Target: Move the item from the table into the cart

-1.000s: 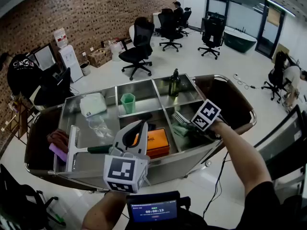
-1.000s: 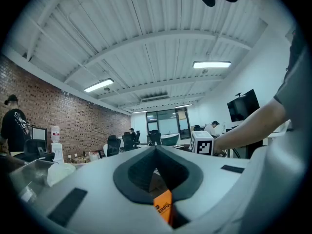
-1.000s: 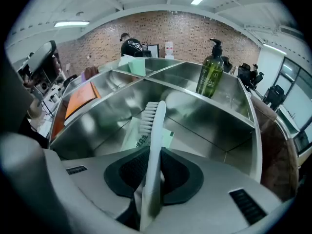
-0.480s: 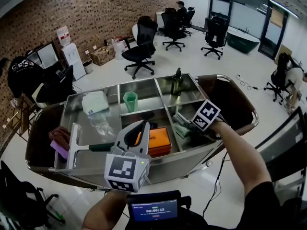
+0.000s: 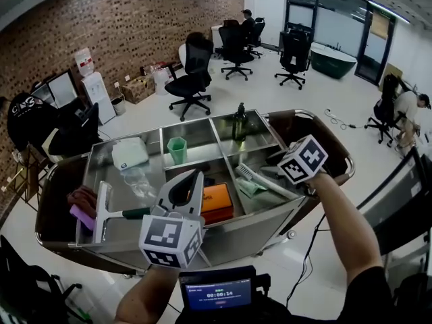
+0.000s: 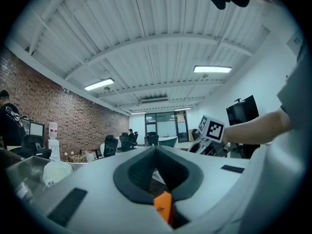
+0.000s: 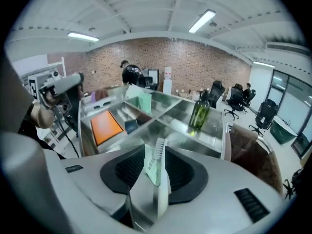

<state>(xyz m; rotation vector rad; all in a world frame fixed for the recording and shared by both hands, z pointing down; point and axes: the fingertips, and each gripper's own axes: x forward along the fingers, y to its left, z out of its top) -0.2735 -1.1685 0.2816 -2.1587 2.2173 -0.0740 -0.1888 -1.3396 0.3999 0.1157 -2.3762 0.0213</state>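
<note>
A white-handled brush (image 5: 253,177) with a paper tag lies aslant in the cart's (image 5: 223,238) front right compartment. My right gripper (image 5: 282,175) hangs just above its handle end. In the right gripper view the brush (image 7: 160,155) shows between the jaws of the right gripper (image 7: 155,150). Those jaws have just been opening and now stand apart from the handle on both sides. My left gripper (image 5: 197,174) is held level in front of the cart's near wall. Its fingertips meet and grip nothing. Through the left gripper (image 6: 156,147) I see an orange box (image 6: 164,207).
The steel cart also holds an orange box (image 5: 217,200), a green cup (image 5: 177,149), a dark bottle (image 5: 239,121), a white pack (image 5: 129,152), a squeegee (image 5: 101,211) and a purple item (image 5: 81,216). Office chairs (image 5: 189,79) stand on the floor behind.
My right gripper has lifted up and away from the compartment and its jaws have spread. The brush stays down in the cart. The left gripper has hardly moved.
</note>
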